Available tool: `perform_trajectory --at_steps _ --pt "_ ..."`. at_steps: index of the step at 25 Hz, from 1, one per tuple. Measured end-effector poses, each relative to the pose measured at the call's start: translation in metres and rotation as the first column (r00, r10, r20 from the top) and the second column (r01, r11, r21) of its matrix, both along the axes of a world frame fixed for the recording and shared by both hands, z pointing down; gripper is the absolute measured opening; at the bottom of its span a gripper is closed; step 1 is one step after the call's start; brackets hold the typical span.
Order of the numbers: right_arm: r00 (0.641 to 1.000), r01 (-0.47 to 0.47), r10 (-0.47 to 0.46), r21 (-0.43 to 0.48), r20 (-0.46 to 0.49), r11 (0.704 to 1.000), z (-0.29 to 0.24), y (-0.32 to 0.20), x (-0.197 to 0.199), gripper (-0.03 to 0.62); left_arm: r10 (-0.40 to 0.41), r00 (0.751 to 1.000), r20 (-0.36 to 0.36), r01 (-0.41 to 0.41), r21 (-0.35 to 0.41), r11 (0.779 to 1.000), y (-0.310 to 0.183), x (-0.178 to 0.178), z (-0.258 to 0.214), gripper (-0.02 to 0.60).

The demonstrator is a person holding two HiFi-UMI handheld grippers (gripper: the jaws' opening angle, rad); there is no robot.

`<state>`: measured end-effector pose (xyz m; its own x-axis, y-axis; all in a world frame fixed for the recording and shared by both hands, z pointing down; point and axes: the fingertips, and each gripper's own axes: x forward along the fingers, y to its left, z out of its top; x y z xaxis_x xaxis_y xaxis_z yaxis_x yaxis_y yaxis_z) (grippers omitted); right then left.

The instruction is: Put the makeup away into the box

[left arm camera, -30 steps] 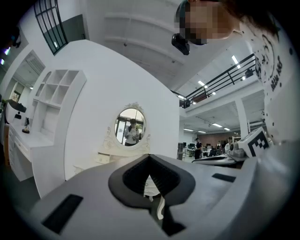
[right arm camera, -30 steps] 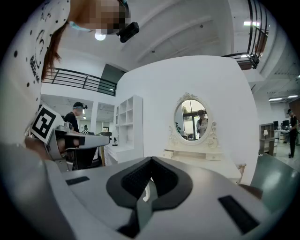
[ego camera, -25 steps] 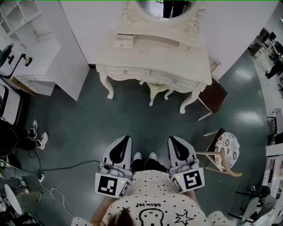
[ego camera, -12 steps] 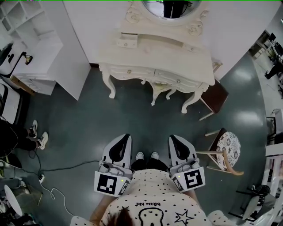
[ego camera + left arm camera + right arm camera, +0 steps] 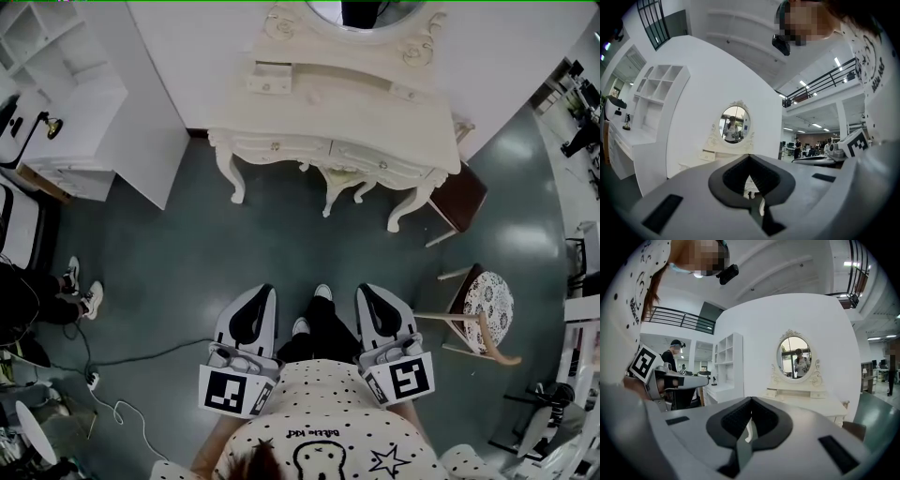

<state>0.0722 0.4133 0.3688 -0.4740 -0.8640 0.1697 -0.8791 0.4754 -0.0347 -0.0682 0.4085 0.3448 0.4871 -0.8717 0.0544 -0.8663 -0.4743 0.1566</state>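
A white carved dressing table (image 5: pixel 337 112) stands ahead against the wall, its oval mirror (image 5: pixel 361 9) at the top edge. Two small drawer boxes (image 5: pixel 267 80) sit on its top; no makeup can be made out at this distance. My left gripper (image 5: pixel 262 292) and right gripper (image 5: pixel 367 292) are held side by side in front of the person's body, above the floor and well short of the table. Both are shut with nothing in them. The left gripper view shows its jaws (image 5: pixel 750 156) closed and aimed at the mirror (image 5: pixel 734 123). The right gripper (image 5: pixel 751 400) also faces the table (image 5: pixel 811 401).
A stool with a patterned seat (image 5: pixel 485 312) stands to the right, and a brown stool (image 5: pixel 459 197) sits by the table's right legs. A white shelf unit (image 5: pixel 66 103) fills the left. Cables (image 5: pixel 122 361) lie on the grey floor, and another person's shoes (image 5: pixel 80 286) show at far left.
The person has stepped forward, one foot now ahead, so the dressing table has come a little closer. Both grippers keep their place in front of the body, still shut.
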Motion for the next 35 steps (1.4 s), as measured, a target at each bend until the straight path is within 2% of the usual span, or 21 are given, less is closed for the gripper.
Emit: perform_trajectory --at_steps 8,17,23,35 --pt "0.999 0.036 -0.036 -0.024 0.011 0.999 0.014 -0.050 -0.006 0.006 -0.028 1.000 -0.001 0.028 -0.027 0.999 -0.048 -0.005 0.014 -0.005" --pt "0.997 0.082 -0.082 -0.025 0.010 0.996 0.017 -0.172 -0.007 0.006 -0.078 0.997 -0.011 0.078 -0.013 0.997 -0.163 -0.005 0.014 -0.005" --pt "0.996 0.086 -0.086 -0.026 0.002 0.996 0.018 -0.230 0.007 0.006 -0.098 0.995 -0.027 0.098 -0.008 0.995 -0.219 0.004 0.013 -0.005" --pt "0.999 0.032 -0.031 -0.021 0.025 0.999 0.013 -0.276 0.027 0.006 -0.020 1.000 -0.012 0.020 -0.004 1.000 -0.274 0.032 0.006 -0.005"
